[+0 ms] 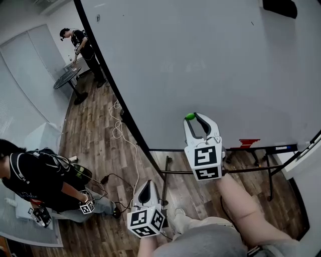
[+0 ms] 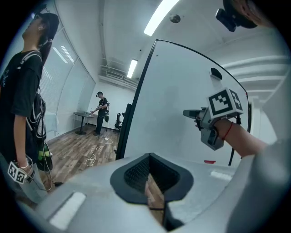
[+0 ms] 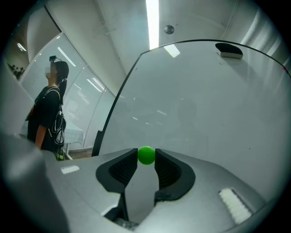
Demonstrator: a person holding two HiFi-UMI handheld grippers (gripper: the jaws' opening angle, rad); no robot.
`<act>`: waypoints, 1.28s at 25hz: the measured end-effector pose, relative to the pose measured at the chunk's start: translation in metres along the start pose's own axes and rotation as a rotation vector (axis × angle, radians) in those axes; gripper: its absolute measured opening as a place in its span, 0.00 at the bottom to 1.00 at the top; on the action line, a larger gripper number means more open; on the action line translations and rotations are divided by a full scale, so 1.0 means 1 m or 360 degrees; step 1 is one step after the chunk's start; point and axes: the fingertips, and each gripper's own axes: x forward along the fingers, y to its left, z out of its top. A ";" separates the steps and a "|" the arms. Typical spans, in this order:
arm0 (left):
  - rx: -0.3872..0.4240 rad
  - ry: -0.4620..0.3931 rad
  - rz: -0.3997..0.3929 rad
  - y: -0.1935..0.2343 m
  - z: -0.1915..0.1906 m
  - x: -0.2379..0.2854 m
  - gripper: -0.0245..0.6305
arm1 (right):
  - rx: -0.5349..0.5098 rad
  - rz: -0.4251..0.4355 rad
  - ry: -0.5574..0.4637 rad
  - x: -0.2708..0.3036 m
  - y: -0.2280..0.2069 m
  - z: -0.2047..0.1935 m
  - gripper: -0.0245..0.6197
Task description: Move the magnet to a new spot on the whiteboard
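Hanging low at left, my left claw (image 1: 145, 184) is closed on nothing, well back from the whiteboard (image 1: 200, 60). At right, my right claw (image 1: 193, 117) pinches the small, smooth green magnet (image 1: 190, 116) between ribbed black jaws, the glossy white surface straight ahead. Whether magnet and surface touch, I cannot tell.

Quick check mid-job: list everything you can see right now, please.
Large white whiteboard: one, white, ahead.
Small round green magnet: one, green, held before the board.
Black eraser: one, black, near board's top.
Red item: one, red, board's tray.
Round dark table: one, dark, far left.
Loose cable: one, white, wooden floor.
Bystanders: two, dark tops, left.
Right hand-held gripper: one, grey, shut on magnet.
Left hand-held gripper: one, grey, shut, empty.
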 end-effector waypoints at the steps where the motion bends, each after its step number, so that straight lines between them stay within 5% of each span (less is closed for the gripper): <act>1: 0.0000 0.0003 -0.0003 0.002 0.000 0.002 0.04 | 0.0000 -0.0006 -0.0001 0.004 0.000 0.001 0.22; 32: -0.0035 0.0053 -0.0025 0.028 -0.005 0.022 0.04 | -0.0038 -0.0200 0.0043 0.049 -0.001 -0.005 0.23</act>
